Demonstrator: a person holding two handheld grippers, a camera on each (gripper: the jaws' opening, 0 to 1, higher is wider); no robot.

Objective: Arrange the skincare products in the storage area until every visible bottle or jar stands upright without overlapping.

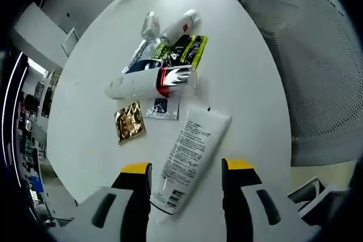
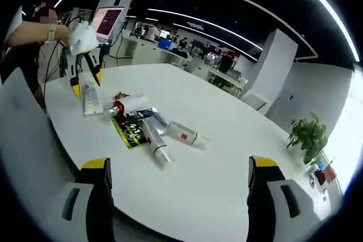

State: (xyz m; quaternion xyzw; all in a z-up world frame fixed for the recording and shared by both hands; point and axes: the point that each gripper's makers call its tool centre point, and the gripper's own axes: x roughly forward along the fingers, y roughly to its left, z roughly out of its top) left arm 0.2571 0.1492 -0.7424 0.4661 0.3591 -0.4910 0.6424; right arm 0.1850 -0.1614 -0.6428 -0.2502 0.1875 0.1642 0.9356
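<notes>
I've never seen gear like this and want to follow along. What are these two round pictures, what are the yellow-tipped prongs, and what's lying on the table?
A person holds two handheld grippers, each carrying a fisheye camera. The left gripper view looks down past the left gripper, jaws open around the end of a white tube lying on the white table. Beyond it lie a gold sachet, a silver-capped tube and more bottles, all on their sides. The right gripper view shows the right gripper, open and empty, facing the same pile from farther off, near a potted plant.
</notes>
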